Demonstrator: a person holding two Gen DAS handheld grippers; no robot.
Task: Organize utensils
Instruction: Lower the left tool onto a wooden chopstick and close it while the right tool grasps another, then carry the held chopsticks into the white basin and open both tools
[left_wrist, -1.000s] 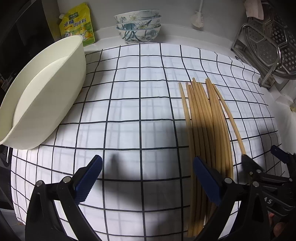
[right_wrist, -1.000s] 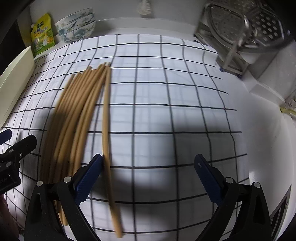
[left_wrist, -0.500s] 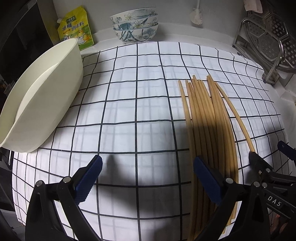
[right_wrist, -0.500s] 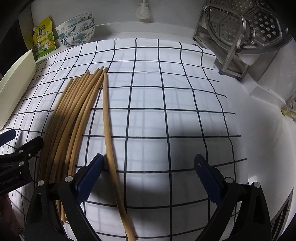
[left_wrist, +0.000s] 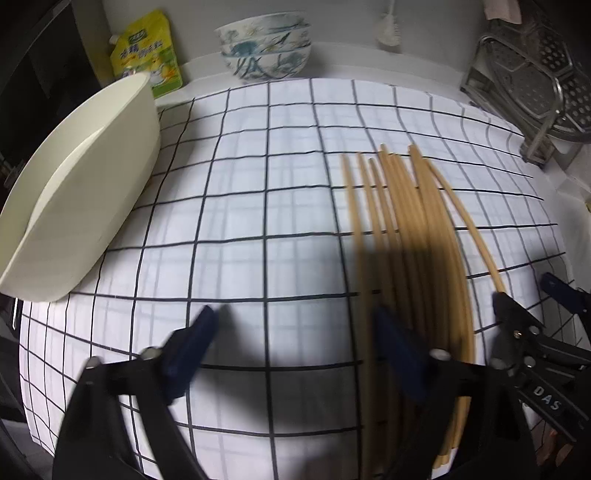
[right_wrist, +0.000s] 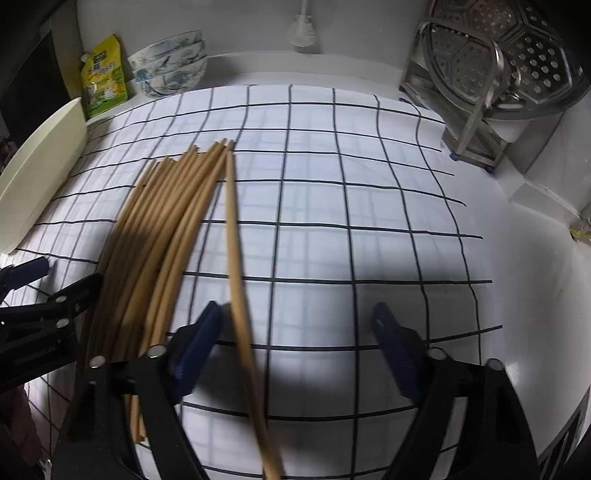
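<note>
my left gripper (left_wrist: 291, 339) hangs wide open over the checked cloth (left_wrist: 240, 206) with nothing between its fingers. my right gripper (right_wrist: 297, 334) is spread wide too, gripping nothing; one stray chopstick (right_wrist: 236, 258) lies just inside its left finger. the bundle of chopsticks (left_wrist: 410, 236) lies lengthwise on the cloth between the two grippers. further left i see a cream basin (left_wrist: 74, 199). at the back stand stacked bowls (left_wrist: 264, 46), a yellow pouch (left_wrist: 146, 51) and a metal rack (right_wrist: 495, 74).
</note>
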